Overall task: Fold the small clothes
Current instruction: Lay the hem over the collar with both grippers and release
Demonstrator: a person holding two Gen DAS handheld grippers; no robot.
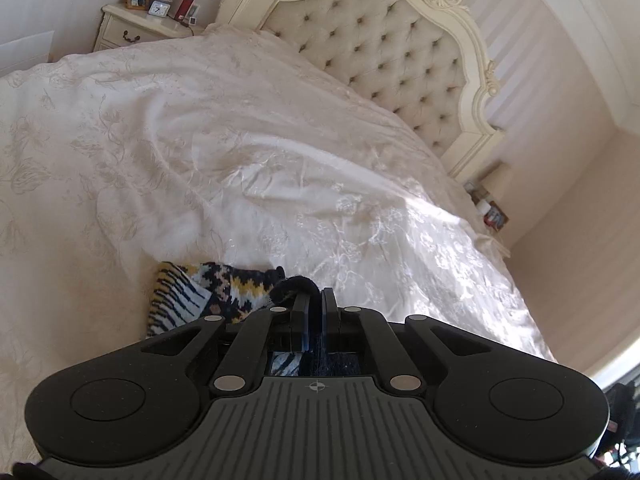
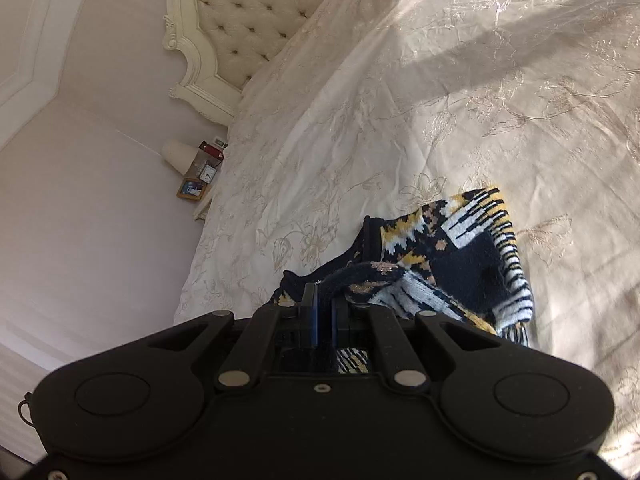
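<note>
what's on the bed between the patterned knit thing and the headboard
Only bare bedspread: the left wrist view shows nothing lying between the knit garment and the tufted headboard.

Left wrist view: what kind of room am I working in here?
Almost certainly a bedroom. A bed with a cream embroidered bedspread fills the view, backed by a tufted headboard, and a nightstand beside it carries a lamp, clock and framed photo. The patterned knit garment lies on the bedspread.

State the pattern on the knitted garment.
Navy knitted garment with white, yellow and tan geometric stripes; clearest in the right wrist view.
</note>
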